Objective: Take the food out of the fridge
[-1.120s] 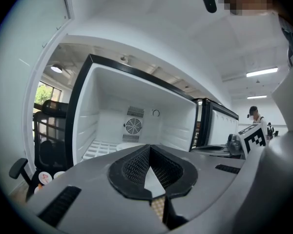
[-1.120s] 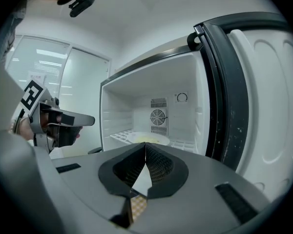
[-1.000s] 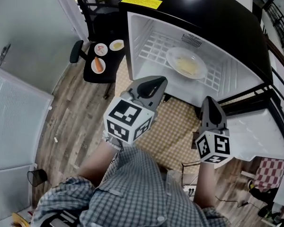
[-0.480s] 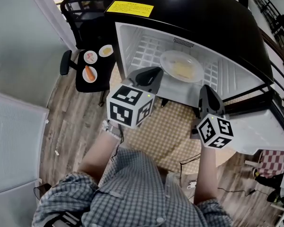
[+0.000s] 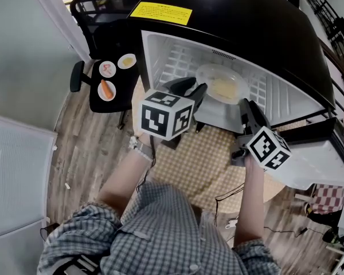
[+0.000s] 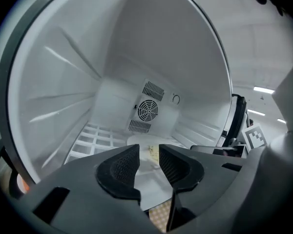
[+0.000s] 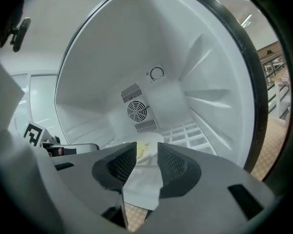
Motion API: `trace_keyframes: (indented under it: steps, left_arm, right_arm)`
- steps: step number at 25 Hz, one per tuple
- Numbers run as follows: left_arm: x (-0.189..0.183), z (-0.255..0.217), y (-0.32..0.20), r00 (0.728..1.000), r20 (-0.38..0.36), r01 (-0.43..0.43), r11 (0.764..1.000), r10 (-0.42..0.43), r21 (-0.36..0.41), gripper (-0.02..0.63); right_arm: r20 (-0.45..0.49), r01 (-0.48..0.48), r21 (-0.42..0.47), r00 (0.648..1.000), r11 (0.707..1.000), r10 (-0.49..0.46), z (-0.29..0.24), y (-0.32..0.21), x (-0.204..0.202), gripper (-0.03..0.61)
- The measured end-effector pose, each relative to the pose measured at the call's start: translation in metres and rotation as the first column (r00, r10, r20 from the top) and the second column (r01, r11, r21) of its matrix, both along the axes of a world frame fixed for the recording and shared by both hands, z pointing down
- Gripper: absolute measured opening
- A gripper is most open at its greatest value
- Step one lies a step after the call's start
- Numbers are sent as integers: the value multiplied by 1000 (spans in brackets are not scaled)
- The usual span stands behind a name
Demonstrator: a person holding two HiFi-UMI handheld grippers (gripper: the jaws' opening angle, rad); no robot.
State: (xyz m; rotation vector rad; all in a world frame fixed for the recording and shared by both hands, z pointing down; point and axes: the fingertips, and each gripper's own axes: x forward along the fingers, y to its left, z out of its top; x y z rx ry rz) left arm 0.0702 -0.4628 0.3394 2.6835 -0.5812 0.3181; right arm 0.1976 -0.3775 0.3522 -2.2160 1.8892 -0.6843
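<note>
Wooden floor [image 5: 74, 148] fills the left side, where a black seat [image 5: 117, 100] holds three small plates [image 5: 107, 69], probably food set down clear of the fridge. Next comes the left gripper [image 5: 194, 87], pointing into the open fridge [image 5: 160, 56]. Its jaws have just been opening and stand apart with nothing between them; the plate [image 5: 205, 75] lies beyond their tips. I judge this to be preparation for taking its rim.

That one plate of pale food [image 5: 225, 87] sits toward the front of the white wire shelf [image 5: 180, 59], within reach of both tools, and nothing else shows inside. Just right of it, the right gripper [image 5: 247, 105] aims at the same plate, jaws likewise apart and empty, probably so the pair can lift it level.

Two grippers, four plates in all. Furthest right hangs the open door [image 5: 315, 165].
</note>
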Motion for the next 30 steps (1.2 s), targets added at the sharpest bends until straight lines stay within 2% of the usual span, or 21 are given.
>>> trace_keyframes:
  steps: [4, 7, 10, 16, 21, 26, 30]
  left_arm:
    - [3, 6, -8, 1000, -22, 13, 996, -15, -91, 129]
    - [6, 7, -13, 998, -60, 16, 985, -27, -172, 137]
    - [7, 7, -19, 996, -69, 38, 975, -54, -220, 144]
    - [3, 14, -32, 992, -33, 107, 961, -120, -256, 144]
    - [5, 15, -37, 986, -8, 157, 953, -165, -258, 146]
    - [14, 16, -35, 987, 11, 156, 944, -160, -289, 146]
    - [15, 17, -35, 981, 16, 188, 937, -191, -294, 144]
  right_arm:
    - [46, -36, -7, 998, 999, 37, 3, -1, 7, 102]
    - [69, -37, -3, 997, 999, 37, 4, -2, 12, 103]
    - [91, -37, -9, 995, 999, 37, 6, -5, 15, 107]
    - [145, -21, -52, 989, 998, 28, 13, -12, 16, 107]
    - [173, -6, -64, 985, 998, 17, 15, -18, 16, 109]
    - [204, 11, -67, 979, 998, 3, 13, -24, 15, 109]
    - [219, 18, -63, 976, 998, -3, 13, -24, 13, 109]
